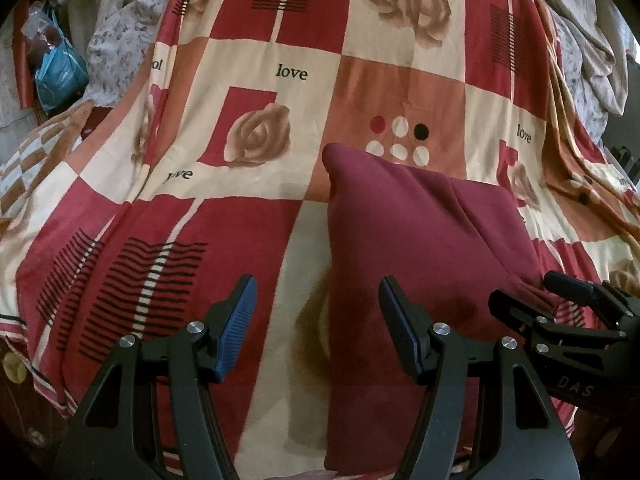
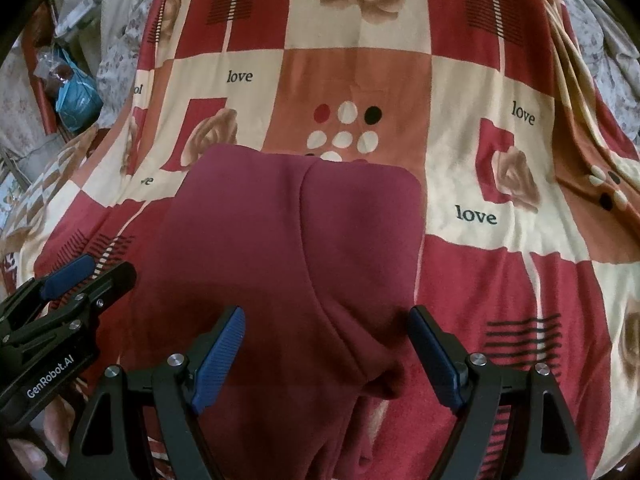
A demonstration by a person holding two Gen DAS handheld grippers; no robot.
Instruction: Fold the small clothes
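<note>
A small maroon garment (image 1: 416,240) lies folded on the patterned bedspread (image 1: 256,92); it also shows in the right wrist view (image 2: 280,240), with a seam running down its middle. My left gripper (image 1: 318,320) is open and empty, low over the garment's left edge. My right gripper (image 2: 326,356) is open and empty above the garment's near end. The right gripper (image 1: 560,304) shows at the garment's right edge in the left wrist view, and the left gripper (image 2: 80,280) shows at its left edge in the right wrist view.
The red, cream and orange bedspread (image 2: 500,216) with roses and "love" print covers the bed. A flowered sheet (image 1: 120,36) and a blue plastic bag (image 1: 60,72) lie at the far left. Crumpled bedding (image 1: 592,60) lies at the far right.
</note>
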